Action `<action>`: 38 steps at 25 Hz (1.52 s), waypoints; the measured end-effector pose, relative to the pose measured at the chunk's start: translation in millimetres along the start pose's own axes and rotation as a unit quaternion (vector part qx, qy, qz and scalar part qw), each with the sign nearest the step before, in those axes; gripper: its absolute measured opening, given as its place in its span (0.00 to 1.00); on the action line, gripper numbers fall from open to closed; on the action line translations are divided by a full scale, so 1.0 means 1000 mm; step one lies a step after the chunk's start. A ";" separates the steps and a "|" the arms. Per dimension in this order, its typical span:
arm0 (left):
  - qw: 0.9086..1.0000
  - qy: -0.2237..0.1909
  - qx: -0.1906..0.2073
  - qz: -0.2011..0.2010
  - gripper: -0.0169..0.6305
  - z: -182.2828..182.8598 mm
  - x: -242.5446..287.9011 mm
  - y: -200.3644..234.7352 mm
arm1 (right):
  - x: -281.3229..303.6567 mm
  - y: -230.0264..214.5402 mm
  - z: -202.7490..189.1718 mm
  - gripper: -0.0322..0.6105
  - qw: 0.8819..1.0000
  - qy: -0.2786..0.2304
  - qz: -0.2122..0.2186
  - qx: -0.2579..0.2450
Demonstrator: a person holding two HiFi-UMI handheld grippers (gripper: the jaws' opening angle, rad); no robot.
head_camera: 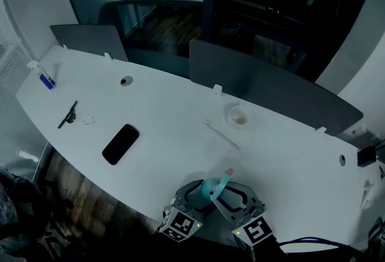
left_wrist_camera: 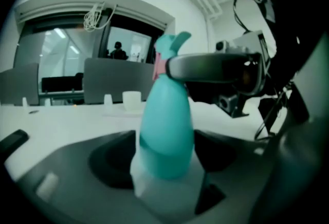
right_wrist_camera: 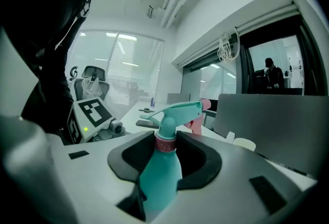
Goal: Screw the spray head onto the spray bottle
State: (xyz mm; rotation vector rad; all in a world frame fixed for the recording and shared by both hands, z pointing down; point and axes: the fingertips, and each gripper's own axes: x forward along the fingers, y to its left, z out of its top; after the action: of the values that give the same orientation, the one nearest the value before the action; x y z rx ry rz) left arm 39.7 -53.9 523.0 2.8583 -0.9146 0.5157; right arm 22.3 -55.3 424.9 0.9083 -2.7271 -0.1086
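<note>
Both clamped: left gripper (head_camera: 197, 193) grasps the upright spray bottle (left_wrist_camera: 167, 135), right gripper (right_wrist_camera: 165, 144) pinches the spray head (right_wrist_camera: 177, 111) at its 12 o'clock.

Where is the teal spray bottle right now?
In the head view the teal spray bottle is at the table's near edge, bottom centre, gripped by the left gripper and right gripper, right of the black phone.

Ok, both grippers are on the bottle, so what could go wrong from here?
The right gripper clamps the head's pink collar; if the head sits crooked, turning could cross-thread it.
The left gripper holds the smooth bottle low down, so twisting might spin it loose.
Both work at the table's near edge; a dropped bottle could hit the floor.
</note>
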 end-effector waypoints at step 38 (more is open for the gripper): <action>0.997 0.007 -0.021 0.072 0.57 0.006 0.005 0.000 | -0.002 0.003 0.000 0.26 0.999 0.008 -0.038 -0.009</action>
State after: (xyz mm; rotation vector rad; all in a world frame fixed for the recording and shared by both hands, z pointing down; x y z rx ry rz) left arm 45.1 -58.1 518.8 2.7623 -1.1224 0.5231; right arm 21.8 -52.0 425.1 1.0044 -2.6734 -0.1388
